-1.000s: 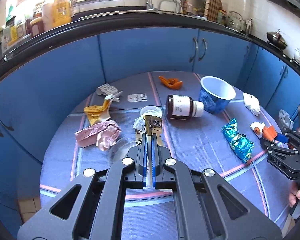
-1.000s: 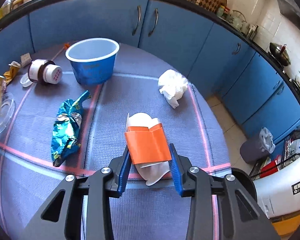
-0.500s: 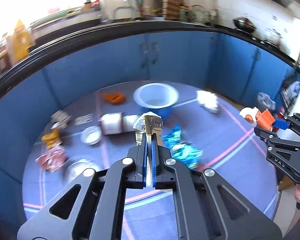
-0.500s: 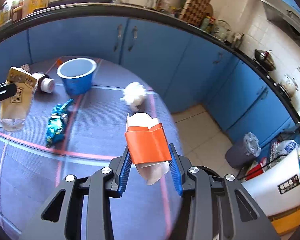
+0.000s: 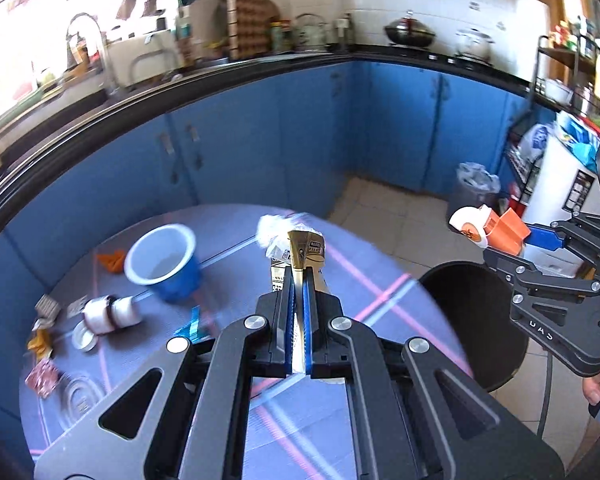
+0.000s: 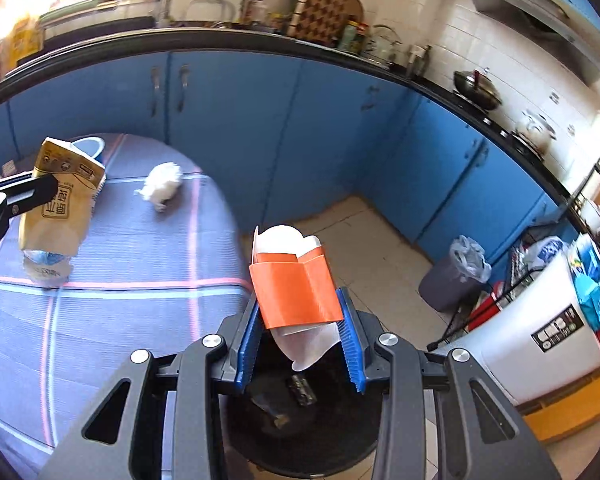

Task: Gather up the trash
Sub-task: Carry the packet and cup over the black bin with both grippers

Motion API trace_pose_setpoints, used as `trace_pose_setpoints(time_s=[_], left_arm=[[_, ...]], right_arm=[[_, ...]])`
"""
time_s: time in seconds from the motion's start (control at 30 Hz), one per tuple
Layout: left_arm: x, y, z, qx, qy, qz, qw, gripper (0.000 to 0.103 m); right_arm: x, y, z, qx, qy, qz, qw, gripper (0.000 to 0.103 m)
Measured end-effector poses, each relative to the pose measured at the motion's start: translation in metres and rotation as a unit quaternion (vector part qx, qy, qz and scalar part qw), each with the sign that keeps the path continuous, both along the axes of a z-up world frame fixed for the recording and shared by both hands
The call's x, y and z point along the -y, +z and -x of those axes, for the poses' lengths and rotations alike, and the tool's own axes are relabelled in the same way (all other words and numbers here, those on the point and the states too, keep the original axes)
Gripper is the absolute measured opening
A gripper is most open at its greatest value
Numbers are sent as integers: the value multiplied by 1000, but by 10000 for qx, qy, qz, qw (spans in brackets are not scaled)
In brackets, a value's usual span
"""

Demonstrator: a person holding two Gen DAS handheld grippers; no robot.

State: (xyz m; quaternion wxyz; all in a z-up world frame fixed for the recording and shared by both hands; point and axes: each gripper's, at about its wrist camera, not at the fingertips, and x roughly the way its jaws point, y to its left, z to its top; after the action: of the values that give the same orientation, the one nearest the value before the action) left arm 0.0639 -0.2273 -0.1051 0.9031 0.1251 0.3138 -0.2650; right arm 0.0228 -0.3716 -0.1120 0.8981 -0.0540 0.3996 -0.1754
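**Both grippers loaded at the bin**

Round table (image 5: 380, 280) with striped cloth carries a blue cup (image 5: 162, 258), a toppled bottle (image 5: 110, 314) and crumpled tissue (image 6: 162, 186). Black trash bin (image 6: 320, 432) stands just beside it (scraps inside). Left gripper (image 5: 299, 280) is clenched on a flattened beige carton (image 6: 62, 208) over the table. Right gripper (image 6: 302, 340) grasps an orange-and-white carton (image 6: 296, 292) above the bin

The black bin (image 6: 300, 432) is half hidden behind the right gripper (image 6: 300, 332); table litter (image 5: 44, 376) is blurred.
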Motion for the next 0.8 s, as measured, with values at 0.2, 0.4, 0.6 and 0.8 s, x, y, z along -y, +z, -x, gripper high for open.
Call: trace_pose_setpoints(time_s=[0.2, 0.4, 0.6, 0.8], left_arm=[[40, 5, 5, 66, -276, -48, 9996, 4], [72, 5, 9, 86, -466, -85, 9988, 4], [93, 3, 12, 85, -619, -159, 9979, 4], [105, 3, 12, 105, -677, -191, 9975, 4]], right_arm=[[30, -1, 11, 44, -214, -103, 9997, 37], [48, -1, 17, 126, -341, -79, 9993, 38], [63, -2, 18, 207, -444, -135, 9987, 42], [68, 3, 22, 410, -508, -71, 9978, 71]])
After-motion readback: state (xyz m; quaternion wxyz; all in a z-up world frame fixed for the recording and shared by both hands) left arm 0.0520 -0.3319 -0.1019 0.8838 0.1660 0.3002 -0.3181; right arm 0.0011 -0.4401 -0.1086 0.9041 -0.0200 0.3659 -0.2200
